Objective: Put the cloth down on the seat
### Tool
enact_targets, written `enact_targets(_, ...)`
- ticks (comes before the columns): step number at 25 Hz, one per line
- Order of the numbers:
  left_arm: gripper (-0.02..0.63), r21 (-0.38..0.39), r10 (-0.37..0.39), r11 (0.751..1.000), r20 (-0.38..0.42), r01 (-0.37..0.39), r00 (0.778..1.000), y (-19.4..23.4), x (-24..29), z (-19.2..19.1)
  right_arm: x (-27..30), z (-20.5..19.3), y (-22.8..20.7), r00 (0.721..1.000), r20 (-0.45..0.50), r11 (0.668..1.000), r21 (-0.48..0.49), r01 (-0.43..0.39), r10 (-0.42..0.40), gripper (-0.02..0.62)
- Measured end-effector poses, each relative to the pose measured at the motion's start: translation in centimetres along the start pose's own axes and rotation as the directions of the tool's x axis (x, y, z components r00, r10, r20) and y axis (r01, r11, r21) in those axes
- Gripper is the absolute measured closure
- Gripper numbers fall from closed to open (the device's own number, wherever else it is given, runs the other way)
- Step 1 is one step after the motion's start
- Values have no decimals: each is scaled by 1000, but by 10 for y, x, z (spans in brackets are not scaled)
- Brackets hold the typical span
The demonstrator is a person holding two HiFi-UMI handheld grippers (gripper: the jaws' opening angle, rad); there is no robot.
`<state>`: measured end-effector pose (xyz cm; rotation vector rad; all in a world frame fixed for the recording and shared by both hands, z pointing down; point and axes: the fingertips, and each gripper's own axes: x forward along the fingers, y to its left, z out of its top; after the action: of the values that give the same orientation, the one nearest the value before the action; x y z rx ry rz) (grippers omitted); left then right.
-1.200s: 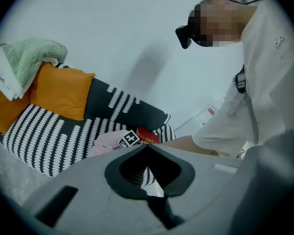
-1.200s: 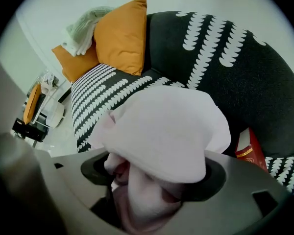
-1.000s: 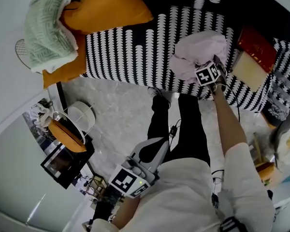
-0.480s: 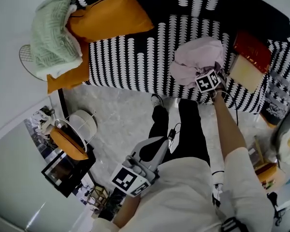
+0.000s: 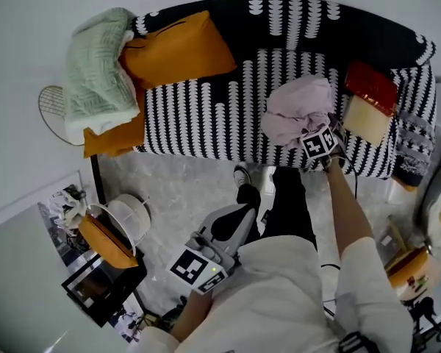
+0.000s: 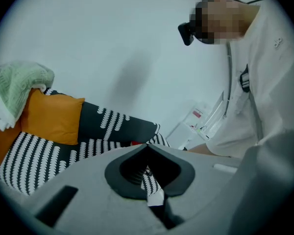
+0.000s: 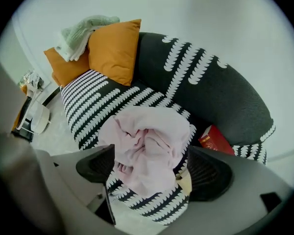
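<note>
The pale pink cloth point(image 5: 298, 109) lies crumpled on the black-and-white patterned sofa seat point(image 5: 206, 116), near its front edge. My right gripper point(image 5: 317, 129) is at the cloth's near right side. In the right gripper view its jaws stand wide apart around the cloth point(image 7: 147, 141), which rests on the seat point(image 7: 95, 102); the gripper point(image 7: 154, 168) is open and the pads do not press on it. My left gripper point(image 5: 246, 212) hangs low beside the person's legs, away from the sofa. In the left gripper view that gripper point(image 6: 147, 146) has its jaw tips together with nothing in them.
Orange cushions point(image 5: 180, 46) and a green blanket point(image 5: 95, 72) fill the sofa's left end. A red book point(image 5: 371, 87) and a cream book point(image 5: 366, 120) lie right of the cloth. A white round object point(image 5: 128, 212), an orange one point(image 5: 103, 241) and a wire basket point(image 5: 51, 105) are on the floor at left.
The head view has drawn back and shows more of the sofa. The right gripper has eased from over the cloth's corner to its front edge. The cloth stays on the seat.
</note>
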<state>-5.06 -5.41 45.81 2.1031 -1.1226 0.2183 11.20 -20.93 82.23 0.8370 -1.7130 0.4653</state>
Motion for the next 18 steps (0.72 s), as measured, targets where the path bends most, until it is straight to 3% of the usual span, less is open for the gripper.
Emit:
enact_targets(6, 595, 54, -24, 998, 63, 20, 998, 8, -46, 10, -56, 8, 16, 1000, 26, 999, 29, 15, -16, 184)
enact_targets(12, 594, 47, -33, 999, 137, 27, 990, 24, -108, 13, -114, 10, 56, 998, 54, 1000, 23, 21, -22, 184)
enact_targets(18, 594, 158, -69, 987, 196, 38, 978, 35, -155, 20, -182, 26, 114, 991, 129, 1000, 5, 24, -24, 186)
